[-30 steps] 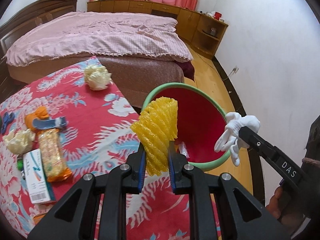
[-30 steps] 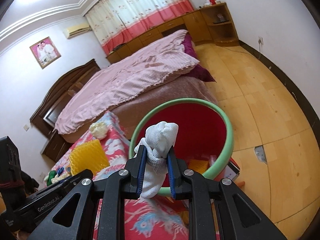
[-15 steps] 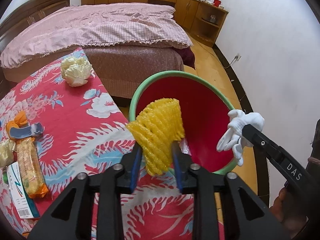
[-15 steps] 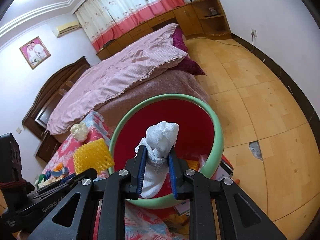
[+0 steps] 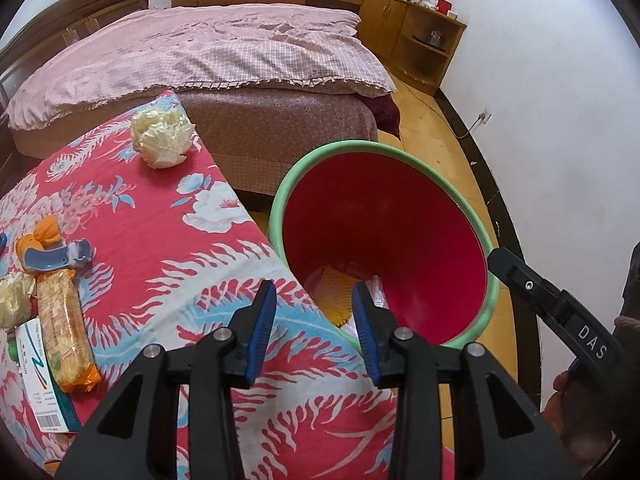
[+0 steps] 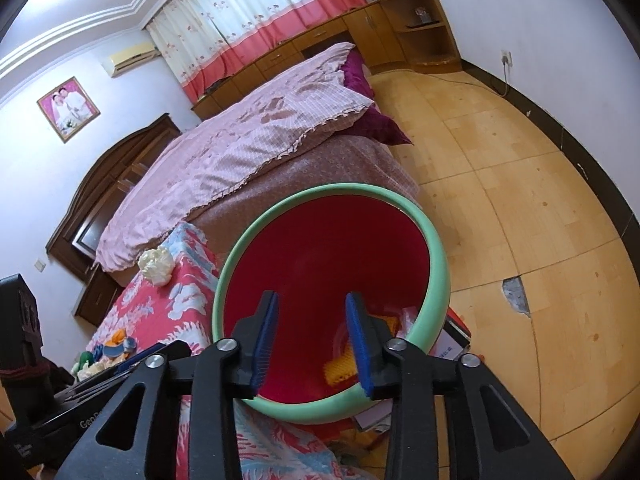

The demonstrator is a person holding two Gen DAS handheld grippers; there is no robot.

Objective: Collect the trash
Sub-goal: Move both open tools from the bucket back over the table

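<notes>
Both grippers, left [image 5: 314, 322] and right [image 6: 312, 340], now gape wide and empty over the bin [image 5: 460, 200]; foam [image 6: 340, 368] lies inside, so two pieces are binned. Table [image 5: 160, 240] trash remains.

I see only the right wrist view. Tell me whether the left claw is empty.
Observer: The left claw is open, with nothing between its fingers.
Operator: Name the trash to its left.
Observer: A snack packet lies beside a box.
Operator: Say if there is a paper wad near those.
Observer: Yes, a wad sits at the picture's left edge, next to the packet's far end.
</notes>
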